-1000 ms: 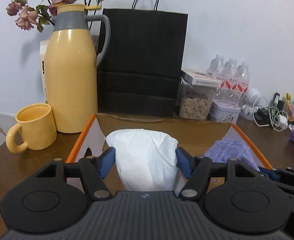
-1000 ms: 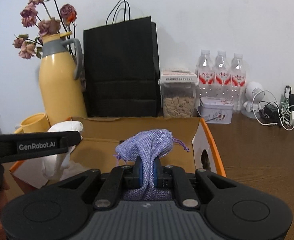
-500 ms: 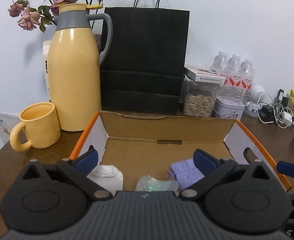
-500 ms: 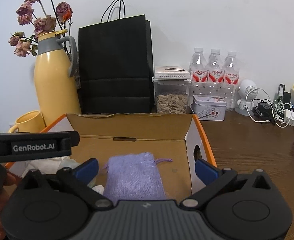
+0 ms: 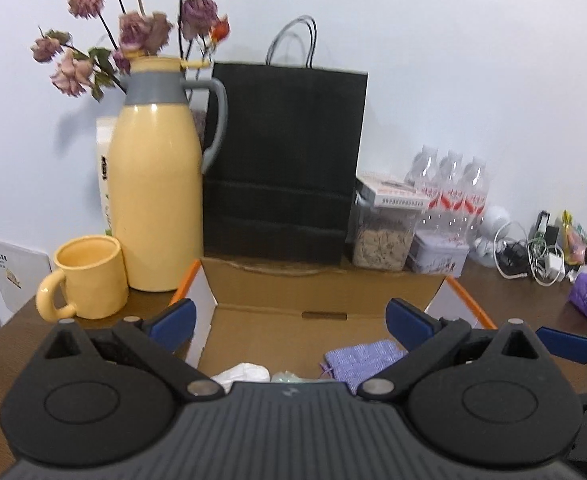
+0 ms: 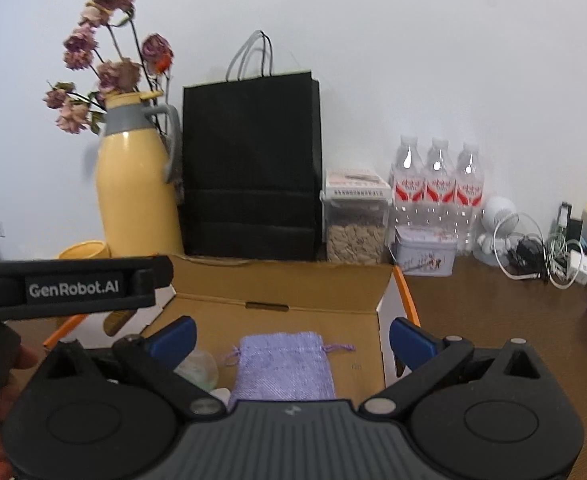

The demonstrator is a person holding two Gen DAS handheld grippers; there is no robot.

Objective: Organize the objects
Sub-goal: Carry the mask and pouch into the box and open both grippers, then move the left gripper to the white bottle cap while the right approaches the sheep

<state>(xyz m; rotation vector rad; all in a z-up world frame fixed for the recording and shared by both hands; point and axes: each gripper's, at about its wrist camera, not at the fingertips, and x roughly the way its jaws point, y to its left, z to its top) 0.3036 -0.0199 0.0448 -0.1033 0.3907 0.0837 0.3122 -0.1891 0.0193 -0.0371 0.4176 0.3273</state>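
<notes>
Both the left tongs (image 5: 289, 316) and right tongs (image 6: 291, 334) hang spread wide and empty above the cardboard box (image 6: 293, 280), the purple drawstring pouch (image 6: 283, 364) lying flat just beneath them, so I'd lift them straight clear.

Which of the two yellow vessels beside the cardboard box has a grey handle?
The tall yellow jug, standing against the black bag. Its collar and handle are grey; the short mug in front of it is yellow all over.
</notes>
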